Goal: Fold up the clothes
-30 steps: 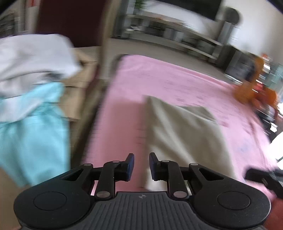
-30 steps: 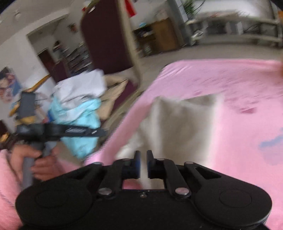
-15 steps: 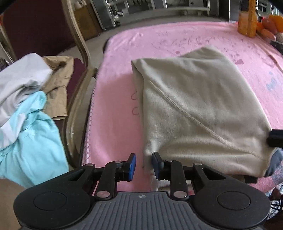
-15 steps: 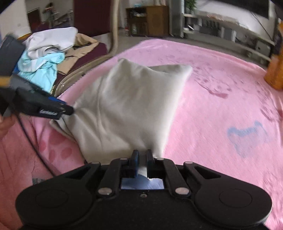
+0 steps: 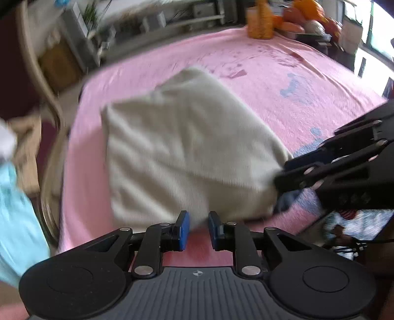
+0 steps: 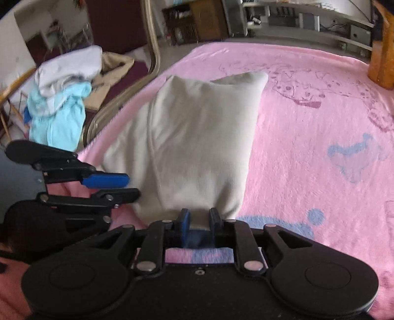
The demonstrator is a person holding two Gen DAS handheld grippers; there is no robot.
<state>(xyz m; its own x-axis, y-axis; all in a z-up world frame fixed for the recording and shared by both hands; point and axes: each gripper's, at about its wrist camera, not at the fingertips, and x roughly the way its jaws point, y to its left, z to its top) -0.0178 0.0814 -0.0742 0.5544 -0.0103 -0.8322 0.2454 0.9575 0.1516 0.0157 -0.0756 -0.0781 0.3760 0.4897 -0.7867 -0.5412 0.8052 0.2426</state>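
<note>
A folded beige garment [image 5: 184, 147] [image 6: 197, 137] lies on the pink blanket [image 5: 283, 73] [image 6: 307, 123]. My left gripper [image 5: 199, 221] hovers at the garment's near edge with a gap between its blue pads and nothing pressed in it. In the right wrist view the left gripper [image 6: 133, 184] sits beside the garment's near left corner. My right gripper [image 6: 199, 217] is at the near right corner with its jaws opening. The cloth's edge lies between the pads without being squeezed. The left wrist view shows the right gripper [image 5: 280, 174] at that same corner.
A chair [image 6: 152, 49] to the left of the blanket carries a pile of clothes: light blue [image 6: 61, 108], white [image 6: 71, 66] and tan. Orange objects [image 5: 261, 22] stand at the blanket's far end. Shelves line the back wall. A pink sleeve shows at the lower left.
The right jaws, earlier shut on the garment's near edge, have parted. The left gripper has rolled and come down to the garment's near left corner.
</note>
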